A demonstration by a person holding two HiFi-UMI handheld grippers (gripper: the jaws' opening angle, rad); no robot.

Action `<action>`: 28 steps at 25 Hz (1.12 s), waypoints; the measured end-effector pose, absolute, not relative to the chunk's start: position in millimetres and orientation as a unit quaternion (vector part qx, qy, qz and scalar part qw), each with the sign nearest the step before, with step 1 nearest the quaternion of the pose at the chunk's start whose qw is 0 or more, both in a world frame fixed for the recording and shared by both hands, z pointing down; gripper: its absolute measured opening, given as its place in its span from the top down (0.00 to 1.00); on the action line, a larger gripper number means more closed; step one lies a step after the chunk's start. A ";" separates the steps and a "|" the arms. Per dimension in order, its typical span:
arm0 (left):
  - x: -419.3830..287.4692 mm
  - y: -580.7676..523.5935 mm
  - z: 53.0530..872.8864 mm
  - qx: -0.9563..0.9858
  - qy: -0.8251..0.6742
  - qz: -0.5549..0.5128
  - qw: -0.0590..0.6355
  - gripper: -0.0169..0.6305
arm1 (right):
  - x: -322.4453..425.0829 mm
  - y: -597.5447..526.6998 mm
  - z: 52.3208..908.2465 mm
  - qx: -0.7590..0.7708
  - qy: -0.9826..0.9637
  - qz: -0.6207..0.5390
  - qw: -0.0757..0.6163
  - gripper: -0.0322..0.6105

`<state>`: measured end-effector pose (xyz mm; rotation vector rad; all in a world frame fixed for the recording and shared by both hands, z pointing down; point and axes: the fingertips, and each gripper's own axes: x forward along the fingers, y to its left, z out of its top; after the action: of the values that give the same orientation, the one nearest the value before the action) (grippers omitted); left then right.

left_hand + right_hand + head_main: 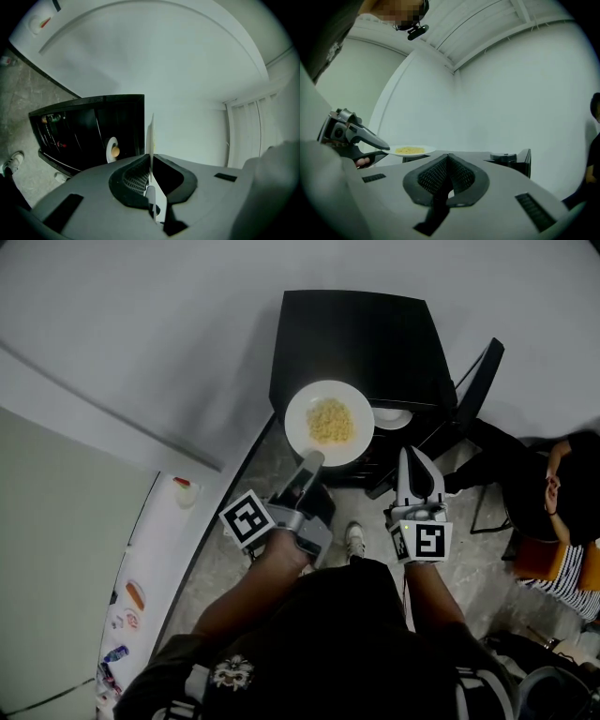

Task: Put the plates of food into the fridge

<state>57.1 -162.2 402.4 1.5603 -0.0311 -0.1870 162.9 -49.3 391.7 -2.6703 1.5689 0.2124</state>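
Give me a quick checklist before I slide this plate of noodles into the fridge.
1. Left gripper clamped on the plate rim: ok.
2. Plate level, noodles heaped in its middle: ok.
3. Fridge door open: ok.
4. Free shelf room beside the second plate inside: cannot tell.
5. Right gripper shut, empty, clear of the plate: ok.
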 end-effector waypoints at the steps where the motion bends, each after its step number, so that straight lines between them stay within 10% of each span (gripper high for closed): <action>1: 53.8 -159.3 406.0 0.703 -0.012 -0.079 0.707 0.92 | 163.7 -46.8 392.4 -0.862 0.501 0.070 0.016 0.91; 28: 36.4 -134.5 519.1 0.725 -0.055 -0.010 0.686 0.92 | 154.9 -40.7 411.7 -0.860 0.507 0.040 0.025 0.91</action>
<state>36.4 -134.5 519.1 1.6247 -0.1242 -0.0231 154.9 -40.7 411.7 -2.6606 1.5688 0.1241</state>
